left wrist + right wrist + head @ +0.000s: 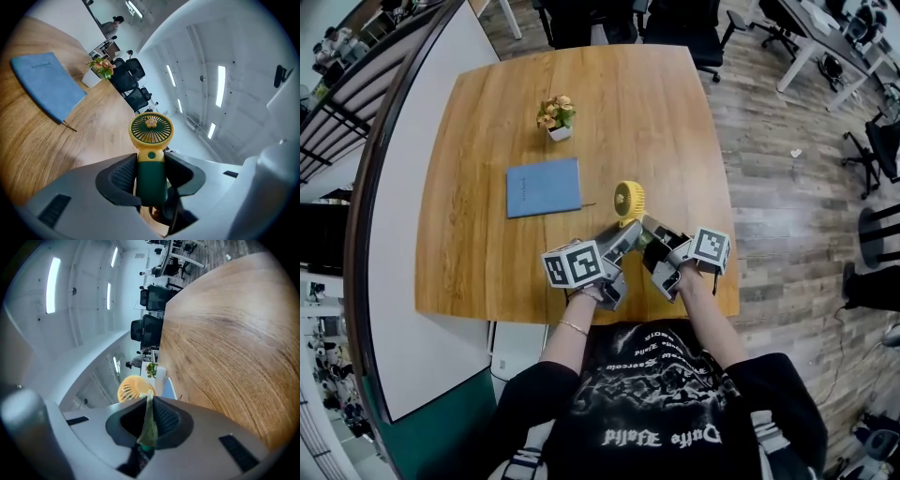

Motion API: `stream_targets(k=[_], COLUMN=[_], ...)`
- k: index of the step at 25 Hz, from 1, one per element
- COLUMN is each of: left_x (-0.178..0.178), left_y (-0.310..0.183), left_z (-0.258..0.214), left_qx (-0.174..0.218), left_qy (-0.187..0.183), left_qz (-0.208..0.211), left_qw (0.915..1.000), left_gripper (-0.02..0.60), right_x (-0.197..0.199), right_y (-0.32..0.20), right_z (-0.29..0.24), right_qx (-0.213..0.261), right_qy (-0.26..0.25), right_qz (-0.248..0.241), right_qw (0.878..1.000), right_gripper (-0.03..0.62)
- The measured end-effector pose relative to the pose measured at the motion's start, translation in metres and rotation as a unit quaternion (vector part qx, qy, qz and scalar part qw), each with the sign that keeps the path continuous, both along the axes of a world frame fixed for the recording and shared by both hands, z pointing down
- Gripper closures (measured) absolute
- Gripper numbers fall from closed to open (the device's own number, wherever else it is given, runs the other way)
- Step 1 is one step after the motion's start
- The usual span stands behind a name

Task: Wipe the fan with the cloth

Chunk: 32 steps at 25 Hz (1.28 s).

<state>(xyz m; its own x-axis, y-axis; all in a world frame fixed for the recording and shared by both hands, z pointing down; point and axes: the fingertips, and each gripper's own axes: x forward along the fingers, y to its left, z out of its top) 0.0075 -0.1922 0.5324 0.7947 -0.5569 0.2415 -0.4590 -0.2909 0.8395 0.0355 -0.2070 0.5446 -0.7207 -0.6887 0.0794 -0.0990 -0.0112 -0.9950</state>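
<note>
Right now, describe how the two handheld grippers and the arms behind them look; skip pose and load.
The left gripper and right gripper are pale grey moulded plastic shells with black, finely ribbed pads. Each carries a white cube printed with black square markers. The person wears a black short-sleeved T-shirt with white lettering and a thin bracelet on the left wrist.

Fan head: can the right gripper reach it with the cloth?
Probably yes. The left gripper holds the fan by its handle, and its head sits just ahead of the cloth pinched in the right gripper, with nothing between them.
</note>
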Motion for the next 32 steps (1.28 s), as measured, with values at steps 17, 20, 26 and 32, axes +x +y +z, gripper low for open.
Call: stream_targets(k=[17, 20, 26, 32], left_x=[0.028, 0.035, 0.039, 0.038], left_y=[0.028, 0.034, 0.048, 0.063], left_z=[-0.015, -0.017, -0.029, -0.036], left_qx=[0.014, 0.025, 0.051, 0.081], left_qy=[0.011, 0.006, -0.003, -0.021], left_qz=[0.139, 0.164, 0.228, 0.297], left_qw=[0.9901, 0.9861, 0.9722, 0.9512], left_gripper=[0.383, 0.383, 0.383, 0.383], right_x=[0.061, 0.067, 0.064, 0.047], right_y=[-0.022, -0.024, -0.022, -0.018], right_z=[-0.053, -0.055, -0.063, -0.064], right_qx=[0.093, 0.096, 0.109, 0.112], right_qy=[-0.139, -0.143, -0.16, -0.148], right_qz=[0.144, 0.139, 0.082, -0.012], right_qw=[0.975, 0.975, 0.978, 0.983], right_gripper=[0.571, 0.57, 0.571, 0.571])
